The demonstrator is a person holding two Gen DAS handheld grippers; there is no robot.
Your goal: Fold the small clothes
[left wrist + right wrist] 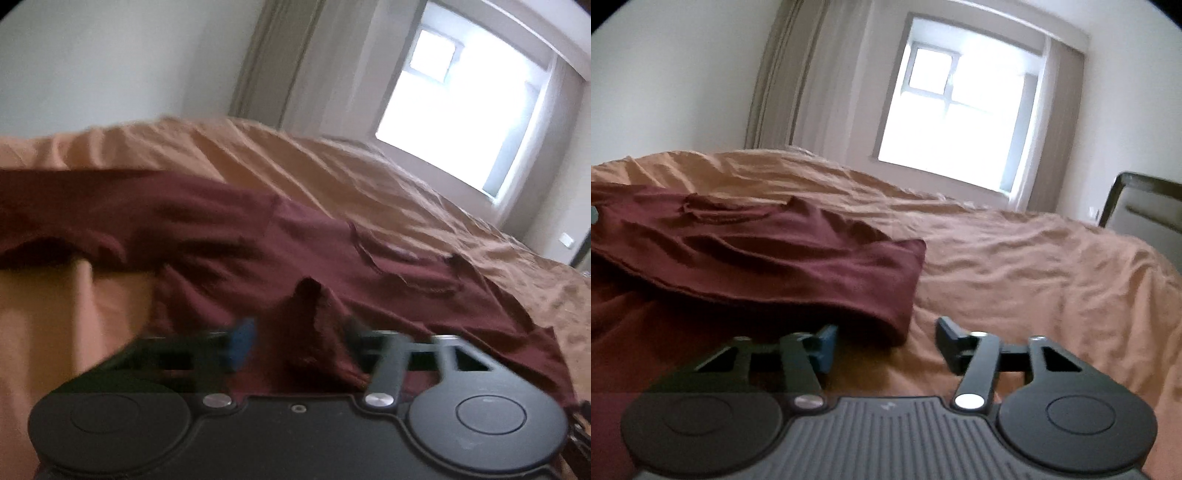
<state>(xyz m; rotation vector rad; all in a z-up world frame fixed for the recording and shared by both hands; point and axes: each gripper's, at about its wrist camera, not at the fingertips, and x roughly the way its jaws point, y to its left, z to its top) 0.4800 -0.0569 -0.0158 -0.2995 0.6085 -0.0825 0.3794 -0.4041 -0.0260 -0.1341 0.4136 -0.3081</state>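
Left hand-held gripper [301, 332] seemingly pinches the rumpled maroon garment [295, 240]; right hand-held gripper [886, 341] gapes, empty.

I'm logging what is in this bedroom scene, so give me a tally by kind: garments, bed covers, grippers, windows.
Maroon garment: 1
Orange bed cover: 1
Grippers: 2, the left gripper with maroon cloth between its fingers, the right gripper open
Window: 1
Total: 5
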